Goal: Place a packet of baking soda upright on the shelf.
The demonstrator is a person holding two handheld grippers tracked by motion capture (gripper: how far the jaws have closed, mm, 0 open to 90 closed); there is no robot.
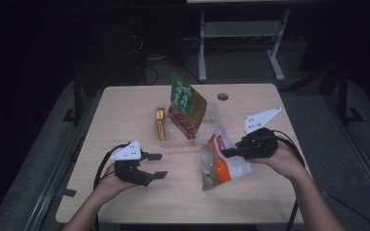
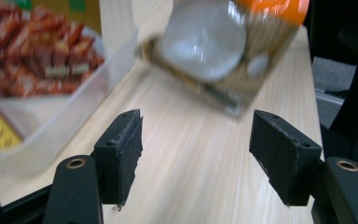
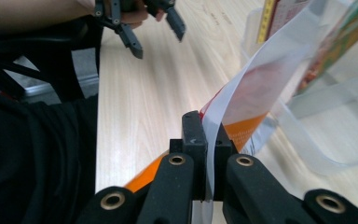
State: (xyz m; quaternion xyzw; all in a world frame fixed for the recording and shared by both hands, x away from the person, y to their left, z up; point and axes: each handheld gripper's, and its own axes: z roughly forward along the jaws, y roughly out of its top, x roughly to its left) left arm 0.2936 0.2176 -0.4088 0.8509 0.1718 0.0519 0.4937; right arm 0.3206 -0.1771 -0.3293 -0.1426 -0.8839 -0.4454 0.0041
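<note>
High view: the right gripper [image 1: 227, 152] is pinching the orange-and-white snack bag [image 1: 218, 161] by its top edge beside the clear bin [image 1: 211, 132], probably carrying it there. The left gripper [image 1: 157, 165] is waiting, jaws apart, over the table [image 1: 125, 108]. Next: lifting over the rim.

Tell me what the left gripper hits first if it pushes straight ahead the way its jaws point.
Probably the orange-and-white snack bag held by the right gripper: it hangs straight ahead of the open left gripper. Depth is hard to judge.
</note>
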